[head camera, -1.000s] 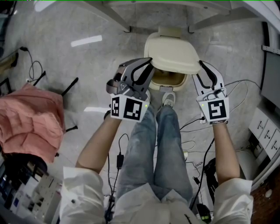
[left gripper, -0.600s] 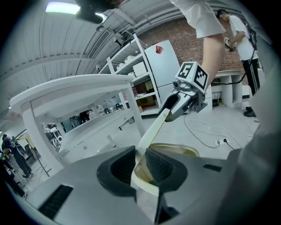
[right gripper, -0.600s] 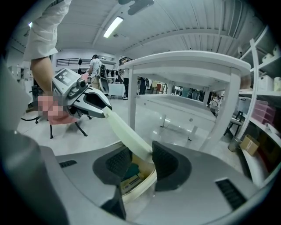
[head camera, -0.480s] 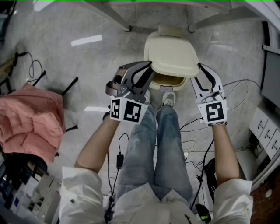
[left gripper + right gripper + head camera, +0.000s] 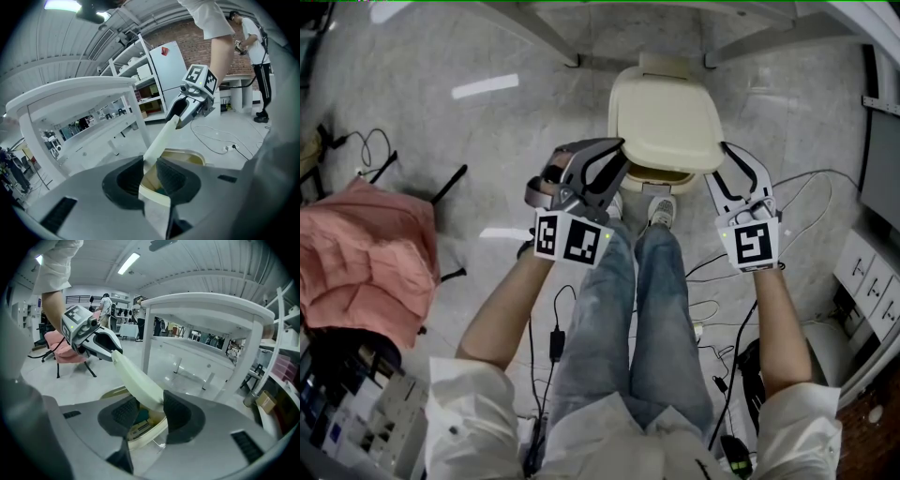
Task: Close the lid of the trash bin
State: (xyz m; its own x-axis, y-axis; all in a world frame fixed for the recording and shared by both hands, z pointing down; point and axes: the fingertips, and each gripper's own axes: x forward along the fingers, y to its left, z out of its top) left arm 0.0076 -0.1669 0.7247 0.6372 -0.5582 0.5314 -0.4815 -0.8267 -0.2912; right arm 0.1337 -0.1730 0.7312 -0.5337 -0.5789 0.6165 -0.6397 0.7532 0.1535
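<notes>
The cream lid (image 5: 666, 112) sits lower than it did a second ago. In the head view its near edge has dropped toward the person, and the dark gap into the trash bin (image 5: 194, 157) has shrunk to a thin strip. The lid is not down yet: both gripper views show it slanting up off the bin's rim, with some contents visible beneath. The bin stands on the floor just ahead of the person's shoes (image 5: 661, 211), under the white table (image 5: 211, 305).

The left gripper (image 5: 617, 150) is nearly closed, its pads clamped on the lid's thin left edge. The right gripper (image 5: 729, 155) holds the opposite edge with its jaws set a little wider. They have just been opening slightly, with the lid's corner between the pads and touching them. Both grippers have come down along with the lid.

The closing looks mostly done, and what is left is probably a short final lowering before letting go. The loosening right grip may let the lid pivot as it flattens, but it could also let that edge slip and drop.
</notes>
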